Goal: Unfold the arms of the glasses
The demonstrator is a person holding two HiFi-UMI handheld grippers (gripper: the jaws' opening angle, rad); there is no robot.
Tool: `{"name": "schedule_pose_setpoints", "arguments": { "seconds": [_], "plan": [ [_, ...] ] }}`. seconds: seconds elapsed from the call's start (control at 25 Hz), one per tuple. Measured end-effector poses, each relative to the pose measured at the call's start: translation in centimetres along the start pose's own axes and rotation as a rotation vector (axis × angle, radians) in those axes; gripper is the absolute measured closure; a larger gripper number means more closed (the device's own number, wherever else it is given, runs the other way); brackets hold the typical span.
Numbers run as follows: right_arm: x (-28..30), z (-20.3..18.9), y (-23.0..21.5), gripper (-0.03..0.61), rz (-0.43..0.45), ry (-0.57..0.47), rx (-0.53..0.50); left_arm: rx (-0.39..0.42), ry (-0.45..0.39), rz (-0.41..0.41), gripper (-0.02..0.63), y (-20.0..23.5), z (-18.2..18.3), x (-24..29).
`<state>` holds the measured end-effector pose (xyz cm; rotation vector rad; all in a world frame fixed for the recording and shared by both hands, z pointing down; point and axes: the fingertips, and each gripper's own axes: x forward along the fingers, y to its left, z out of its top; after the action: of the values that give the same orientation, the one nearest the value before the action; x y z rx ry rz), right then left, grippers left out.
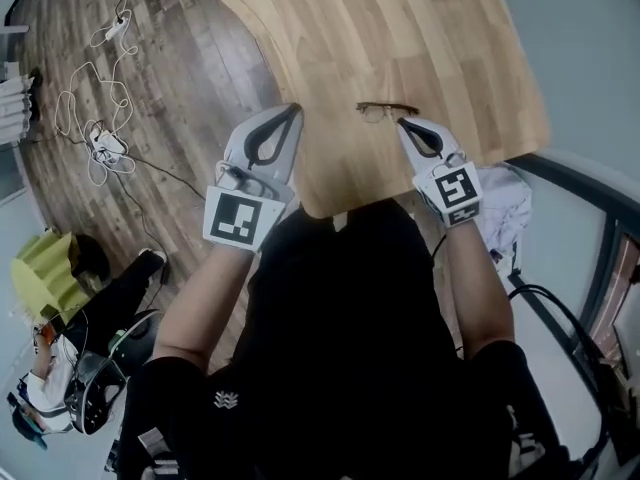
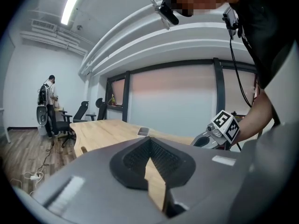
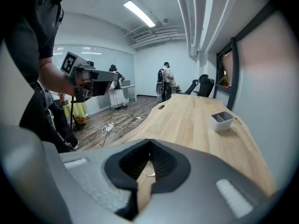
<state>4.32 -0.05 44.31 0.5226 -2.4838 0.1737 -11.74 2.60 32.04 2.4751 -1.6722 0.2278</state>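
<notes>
Over the near end of the wooden table [image 1: 400, 28], the step in hand looks like the approach: neither claw has taken anything. The left gripper [image 1: 292, 111] hovers at the table's left edge, its jaws clenched tip to tip with nothing between them. The right gripper [image 1: 403, 124] hangs above the table's near edge, also pinched together and empty. Through the hollow behind its pads a thin loop of wire frame shows on the tabletop beyond. The glasses [image 1: 388, 110] lie flat on the table close to its near edge, just beside the right gripper's tip and well apart from the left one. They are too small to tell whether the arms are folded.

The next move, as I judge it, calls for both claws to release. One would then pin the front of the frame against the table while the other catches one slim arm near its hinge and swings it outward. The wire looks light and apt to skid on smooth wood.

No brand or readable writing appears. The right gripper's marker cube [image 1: 456, 190] carries only a black-and-white square pattern, as does the left's. A small white emblem [image 1: 226, 400] on the person's dark clothing, below the table's near edge, is too small to read.
</notes>
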Motion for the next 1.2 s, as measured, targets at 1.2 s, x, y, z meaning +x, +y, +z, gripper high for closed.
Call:
{"name": "schedule_pose_setpoints", "arguments": {
  "seconds": [1.2],
  "plan": [
    [11.2, -9.2, 0.1, 0.552, 0.368, 0.392, -0.515, -0.111, 0.143, 0.105, 0.611, 1.9, -8.7, 5.1]
  ]
}}
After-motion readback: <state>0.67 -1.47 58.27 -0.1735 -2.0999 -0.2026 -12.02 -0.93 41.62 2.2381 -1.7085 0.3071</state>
